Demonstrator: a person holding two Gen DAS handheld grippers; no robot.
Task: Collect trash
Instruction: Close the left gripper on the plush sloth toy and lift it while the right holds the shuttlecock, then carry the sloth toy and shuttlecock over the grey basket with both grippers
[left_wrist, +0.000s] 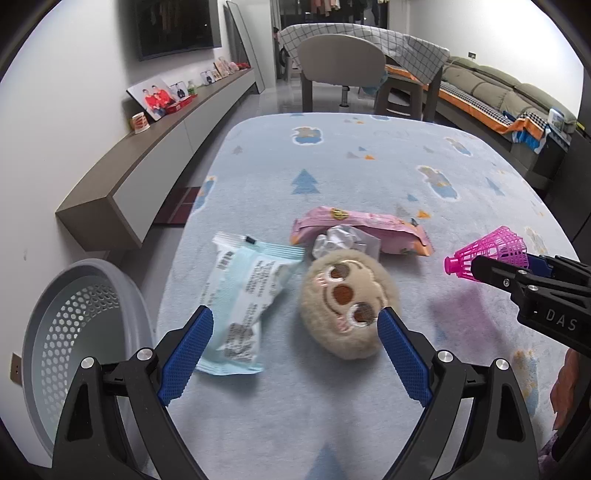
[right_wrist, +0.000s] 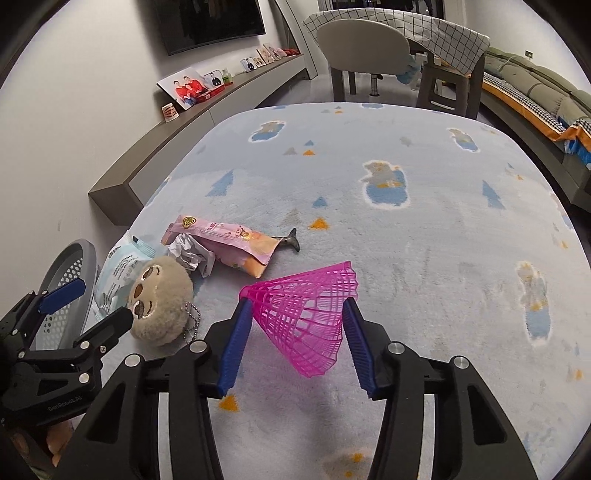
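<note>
While gripped, pink shuttlecock (right_wrist: 310, 317) between right fingers (right_wrist: 236, 343).

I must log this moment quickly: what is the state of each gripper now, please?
Left gripper: open, holding nothing, above the plush toy and blue wrapper.
Right gripper: shut on the pink shuttlecock.

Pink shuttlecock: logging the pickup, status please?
Right gripper shut on pink shuttlecock. Left gripper open, over blue wrapper and plush toy. Bin at left.
</note>
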